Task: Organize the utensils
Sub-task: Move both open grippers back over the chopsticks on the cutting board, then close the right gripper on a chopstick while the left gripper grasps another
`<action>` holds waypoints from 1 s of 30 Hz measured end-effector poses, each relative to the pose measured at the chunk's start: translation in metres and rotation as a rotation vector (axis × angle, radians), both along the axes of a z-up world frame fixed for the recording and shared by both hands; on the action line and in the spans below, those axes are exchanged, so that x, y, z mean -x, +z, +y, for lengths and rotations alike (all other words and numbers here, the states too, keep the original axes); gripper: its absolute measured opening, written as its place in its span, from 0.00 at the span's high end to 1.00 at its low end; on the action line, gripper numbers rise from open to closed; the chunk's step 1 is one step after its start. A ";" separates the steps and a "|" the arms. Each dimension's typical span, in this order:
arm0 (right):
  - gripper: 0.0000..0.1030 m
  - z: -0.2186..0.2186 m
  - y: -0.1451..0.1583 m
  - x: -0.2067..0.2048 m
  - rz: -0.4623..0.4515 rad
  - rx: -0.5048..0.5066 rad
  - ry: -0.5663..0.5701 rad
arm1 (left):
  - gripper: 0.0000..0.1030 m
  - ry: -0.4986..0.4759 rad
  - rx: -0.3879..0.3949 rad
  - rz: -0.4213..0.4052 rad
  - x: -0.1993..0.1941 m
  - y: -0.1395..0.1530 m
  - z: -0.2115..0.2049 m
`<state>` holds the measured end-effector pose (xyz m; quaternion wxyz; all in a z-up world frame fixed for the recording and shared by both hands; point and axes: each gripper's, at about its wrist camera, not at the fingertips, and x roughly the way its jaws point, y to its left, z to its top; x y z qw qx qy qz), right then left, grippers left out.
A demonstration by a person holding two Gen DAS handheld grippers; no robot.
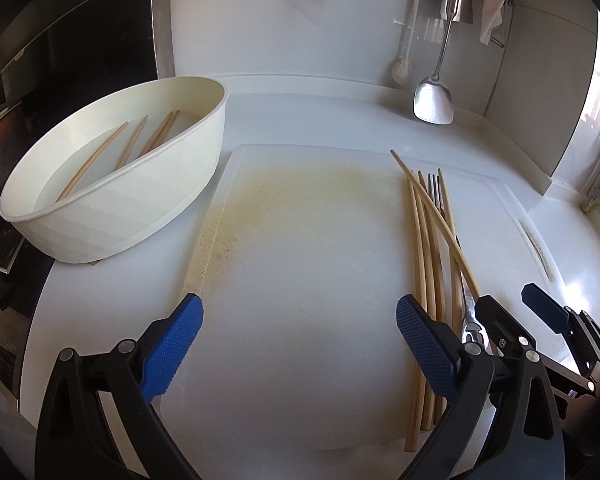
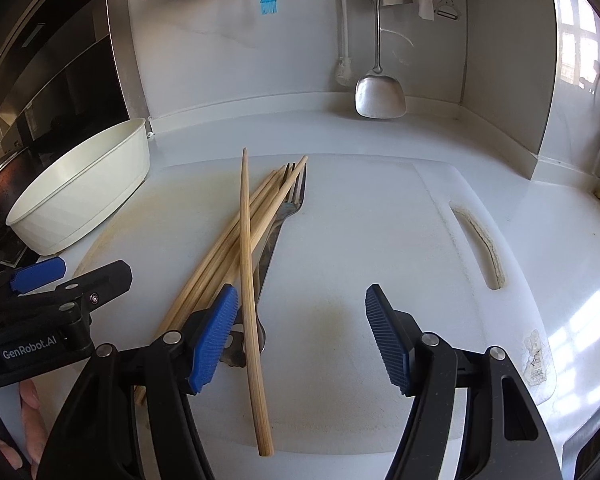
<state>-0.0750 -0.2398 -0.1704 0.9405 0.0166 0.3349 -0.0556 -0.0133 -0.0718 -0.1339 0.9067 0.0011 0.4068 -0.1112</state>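
Several wooden chopsticks [image 1: 428,240] lie in a loose bundle on the right of a white cutting board [image 1: 320,260], with a metal fork [image 1: 436,188] under them. My left gripper [image 1: 300,320] is open over the bare board, its right finger above the bundle's near part. A white oval tub [image 1: 120,208] at the left holds several chopsticks [image 1: 132,144]. My right gripper [image 2: 302,304] is open. One chopstick [image 2: 248,280] lies on the board between its jaws, close to the left pad [image 2: 216,340]. The rest of the bundle [image 2: 228,240] and the fork [image 2: 292,204] lie beside that pad.
A steel spatula [image 2: 380,96] and a blue brush [image 2: 268,4] hang on the back wall. A dark pot [image 2: 0,184] and hob lie left of the tub [image 2: 88,184]. The left gripper [image 2: 84,270] and a hand [image 2: 30,396] are at the left edge.
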 end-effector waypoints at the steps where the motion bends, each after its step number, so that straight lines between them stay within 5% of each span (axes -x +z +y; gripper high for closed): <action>1: 0.38 0.001 0.000 0.000 -0.005 0.009 0.001 | 0.07 0.000 0.000 0.001 0.000 -0.001 0.000; 7: 0.39 0.005 -0.005 -0.001 -0.004 0.036 0.017 | 0.07 -0.005 0.006 0.003 -0.002 -0.003 -0.005; 20: 0.92 -0.009 -0.007 -0.002 -0.021 0.032 -0.009 | 0.07 -0.056 -0.001 0.002 -0.004 -0.007 -0.029; 30: 0.93 -0.015 -0.007 -0.003 -0.011 0.032 -0.029 | 0.07 -0.069 -0.034 0.006 -0.007 -0.013 -0.038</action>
